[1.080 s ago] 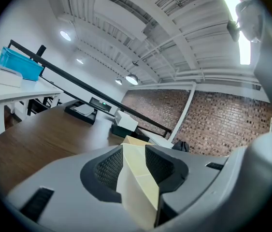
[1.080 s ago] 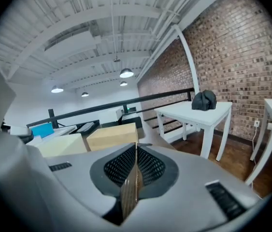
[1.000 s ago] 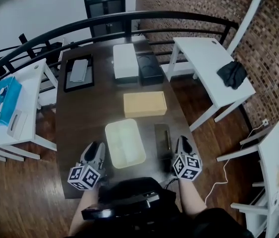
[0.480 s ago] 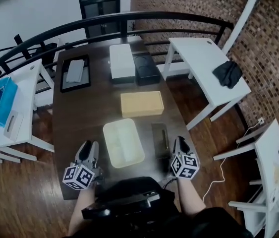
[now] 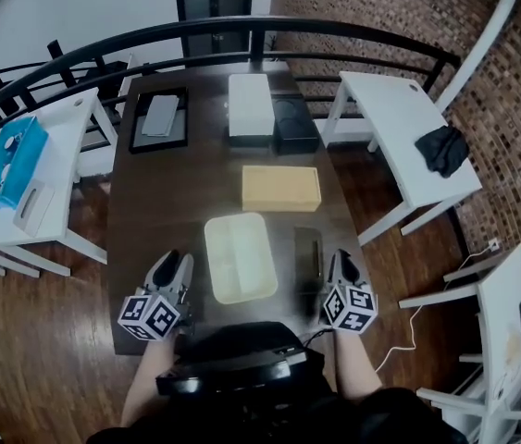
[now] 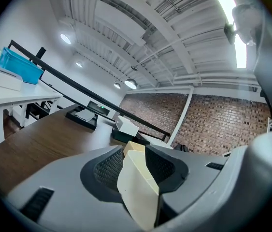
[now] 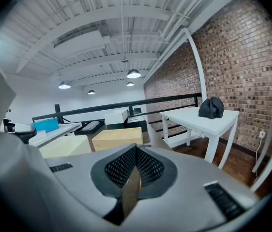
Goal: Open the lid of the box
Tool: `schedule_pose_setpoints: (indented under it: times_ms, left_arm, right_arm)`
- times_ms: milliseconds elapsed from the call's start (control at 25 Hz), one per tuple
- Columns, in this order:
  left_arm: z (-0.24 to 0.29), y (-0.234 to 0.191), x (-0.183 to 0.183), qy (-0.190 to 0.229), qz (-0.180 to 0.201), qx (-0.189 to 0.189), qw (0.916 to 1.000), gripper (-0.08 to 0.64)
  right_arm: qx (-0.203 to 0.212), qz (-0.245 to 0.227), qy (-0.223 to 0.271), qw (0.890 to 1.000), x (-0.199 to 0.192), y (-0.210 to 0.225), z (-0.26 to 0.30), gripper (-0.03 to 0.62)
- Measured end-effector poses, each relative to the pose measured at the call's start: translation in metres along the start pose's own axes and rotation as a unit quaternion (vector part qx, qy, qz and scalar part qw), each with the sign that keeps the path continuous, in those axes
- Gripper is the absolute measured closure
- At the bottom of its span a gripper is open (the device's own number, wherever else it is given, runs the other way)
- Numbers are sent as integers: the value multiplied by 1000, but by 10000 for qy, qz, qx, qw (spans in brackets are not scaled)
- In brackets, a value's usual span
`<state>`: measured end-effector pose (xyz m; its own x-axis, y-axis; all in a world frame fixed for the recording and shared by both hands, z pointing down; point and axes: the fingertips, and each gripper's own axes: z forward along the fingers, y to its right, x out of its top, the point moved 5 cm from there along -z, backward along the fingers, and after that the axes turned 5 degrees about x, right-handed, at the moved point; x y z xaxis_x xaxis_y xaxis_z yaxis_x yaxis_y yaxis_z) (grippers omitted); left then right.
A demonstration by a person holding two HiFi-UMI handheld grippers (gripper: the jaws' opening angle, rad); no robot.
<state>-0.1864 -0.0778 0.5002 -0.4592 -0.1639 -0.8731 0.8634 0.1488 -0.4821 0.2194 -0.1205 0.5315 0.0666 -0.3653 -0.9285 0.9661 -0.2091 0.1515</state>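
Head view, steeply down on a dark wooden table [image 5: 158, 211].

- Box: a pale, cream-coloured lidded box [image 5: 239, 257] lies lengthwise near the table's near edge, between the two grippers. Its lid lies flat on top and appears closed, with a faint line down the middle. Neither gripper touches it.
- Left gripper [image 5: 174, 260]: low over the table, just beside the box's left side but apart from it. In the left gripper view the jaws stand moderately apart. Through the gap show the cream box and the tan box beyond it. Nothing is held.
- Right gripper [image 5: 340, 258]: near the table's right edge, to the right of the box. A dark flat item [image 5: 307, 252], too dim to identify, lies between gripper and box. In the right gripper view the jaws are drawn together, with the tips meeting. Only a thin sliver of brown shows lower down, and nothing is between them.
- Farther up the table: a tan box [image 5: 281, 188] lies crosswise beyond the cream box. Past that, a white box [image 5: 250, 105] and a black box [image 5: 295, 123] sit side by side. A black tray [image 5: 159, 118] with a grey slab in it sits off to the left.
- Surroundings: a black railing [image 5: 334, 35] curves round the far end. The white side table [image 5: 408, 137] on the right carries a black cloth [image 5: 442, 149]. A blue tissue box [image 5: 10, 160] sits on the white table to the left.
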Motion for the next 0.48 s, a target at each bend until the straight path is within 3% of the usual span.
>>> schedule_pose_setpoints:
  times_ms: [480]
  left_arm:
    - [-2,-3,2,3,-70,-146,9999,428]
  right_arm:
    - [124,48,109,9999,14,-11,-7,592]
